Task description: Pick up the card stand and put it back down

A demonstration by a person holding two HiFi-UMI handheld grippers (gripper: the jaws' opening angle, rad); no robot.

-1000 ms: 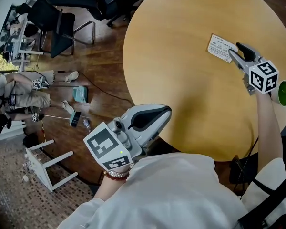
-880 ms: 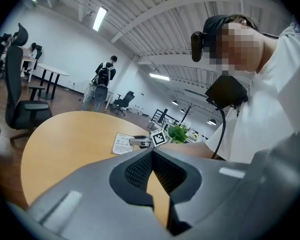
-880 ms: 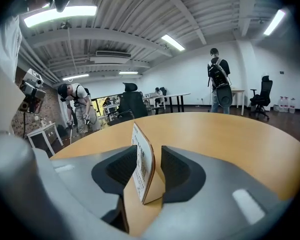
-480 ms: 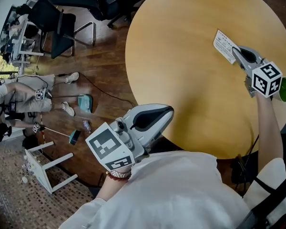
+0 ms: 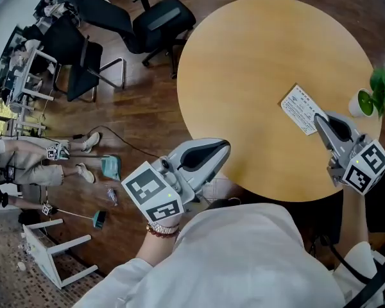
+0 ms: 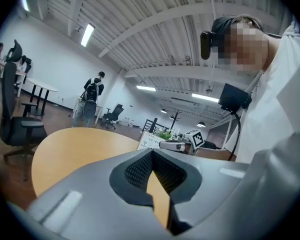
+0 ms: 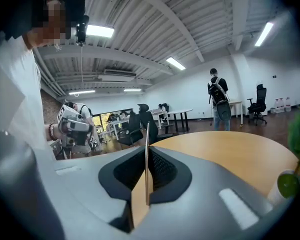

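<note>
The card stand (image 5: 299, 110), a white printed card, is clamped at its near corner by my right gripper (image 5: 319, 122), which is shut on it and holds it up over the right part of the round wooden table (image 5: 244, 69). In the right gripper view the card stand (image 7: 147, 134) shows edge-on as a thin upright line between the pads. In the left gripper view the card stand (image 6: 149, 140) and the right gripper (image 6: 176, 145) show far across the table. My left gripper (image 5: 213, 151) hangs shut and empty at the table's near-left edge.
A small green plant in a white pot (image 5: 367, 98) stands on the table right of the card. Black office chairs (image 5: 160, 18) stand on the floor beyond the table's left side. A toppled white stool (image 5: 54, 252) and small items lie on the floor at left, near standing people (image 5: 25, 162).
My right gripper, which lay at the card on the table, has closed on it and carried it toward me and up. The left gripper shifted slightly.
</note>
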